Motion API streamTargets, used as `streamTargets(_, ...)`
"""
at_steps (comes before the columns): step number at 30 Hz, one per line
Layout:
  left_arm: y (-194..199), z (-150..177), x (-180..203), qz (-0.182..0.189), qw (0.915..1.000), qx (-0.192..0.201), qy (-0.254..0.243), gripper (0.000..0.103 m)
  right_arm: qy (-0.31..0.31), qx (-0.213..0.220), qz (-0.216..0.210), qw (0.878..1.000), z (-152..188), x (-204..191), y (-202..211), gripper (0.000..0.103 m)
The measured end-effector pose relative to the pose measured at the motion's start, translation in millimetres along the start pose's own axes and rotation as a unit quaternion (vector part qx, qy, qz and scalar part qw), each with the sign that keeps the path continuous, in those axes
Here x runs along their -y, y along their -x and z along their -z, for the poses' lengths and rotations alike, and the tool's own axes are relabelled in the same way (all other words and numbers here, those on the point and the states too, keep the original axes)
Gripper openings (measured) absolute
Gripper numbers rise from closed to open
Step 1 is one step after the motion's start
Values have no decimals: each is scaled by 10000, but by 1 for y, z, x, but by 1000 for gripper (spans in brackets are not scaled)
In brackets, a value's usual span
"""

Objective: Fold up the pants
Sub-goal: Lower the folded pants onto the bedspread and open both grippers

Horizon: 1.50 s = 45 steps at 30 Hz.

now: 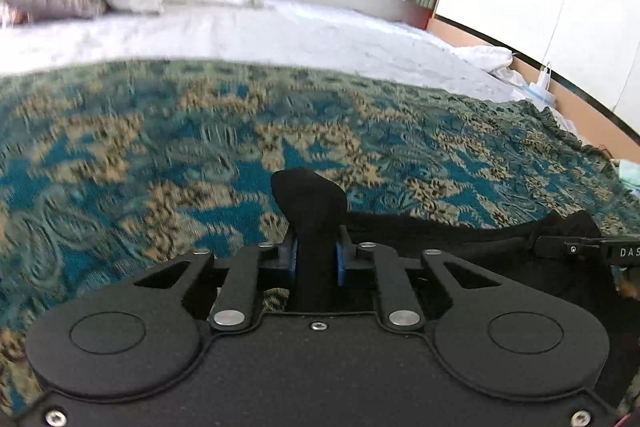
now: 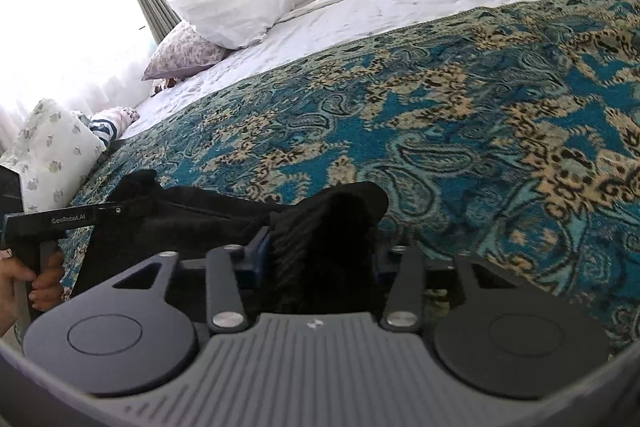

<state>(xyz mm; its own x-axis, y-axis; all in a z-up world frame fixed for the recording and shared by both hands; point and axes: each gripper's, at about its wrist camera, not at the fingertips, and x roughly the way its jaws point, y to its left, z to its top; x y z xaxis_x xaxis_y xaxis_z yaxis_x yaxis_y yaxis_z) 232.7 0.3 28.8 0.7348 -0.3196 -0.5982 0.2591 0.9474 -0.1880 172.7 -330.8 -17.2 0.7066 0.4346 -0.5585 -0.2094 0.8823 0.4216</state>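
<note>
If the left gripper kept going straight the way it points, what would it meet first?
Probably the patterned teal blanket spread just ahead of the left gripper, whose jaws are shut on a bunch of the black pants. Beyond lies the white sheet; depth is uncertain.

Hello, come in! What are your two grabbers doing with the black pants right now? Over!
Left gripper shut on black pants. Right gripper shut on them too. Pants stretched between both above the patterned blanket. Nothing in the way.

Ahead of both tongs the patterned blanket [image 2: 460,115] lies open; pillows [image 2: 228,11] crowd only the far headboard end.
</note>
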Motion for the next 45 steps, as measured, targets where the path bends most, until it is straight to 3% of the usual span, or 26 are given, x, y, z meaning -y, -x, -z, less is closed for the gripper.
streamTargets(12,-21,-38,-34,-579,9980,48,257,16,-43,154,126,9998,-49,-24,-55,41)
streamTargets(14,-30,-40,-38,-699,9970,-99,302,18,1,-5,245,9997,-53,-25,-67,45)
streamTargets(16,-36,-37,-39,-811,9961,-243,262,26,31,-98,452,9989,-52,-26,-72,64)
streamTargets(17,-37,-34,-38,-898,9954,-266,216,32,68,-103,548,9984,-50,-25,-71,70)
streamTargets(19,-32,-28,-35,-1146,9930,-237,160,55,142,-27,734,9972,-46,-25,-63,82)
streamTargets(21,-24,-22,-34,-1247,9920,-156,136,62,151,99,869,9961,-42,-23,-51,92)
streamTargets(26,11,-5,-24,-1255,9920,-88,134,69,48,486,1191,9917,-32,-21,-13,98)
streamTargets(31,52,21,3,-1315,9909,94,-259,71,700,731,1724,9798,-1,-49,16,101)
streamTargets(39,72,66,35,-1419,9876,-151,-660,72,1484,611,2157,9632,54,-78,22,103)
streamTargets(42,71,78,35,-1438,9877,-134,-601,80,1544,674,2205,9607,64,-79,23,103)
streamTargets(45,74,82,30,-1398,9896,-135,-322,80,1339,562,2196,9647,60,-76,22,103)
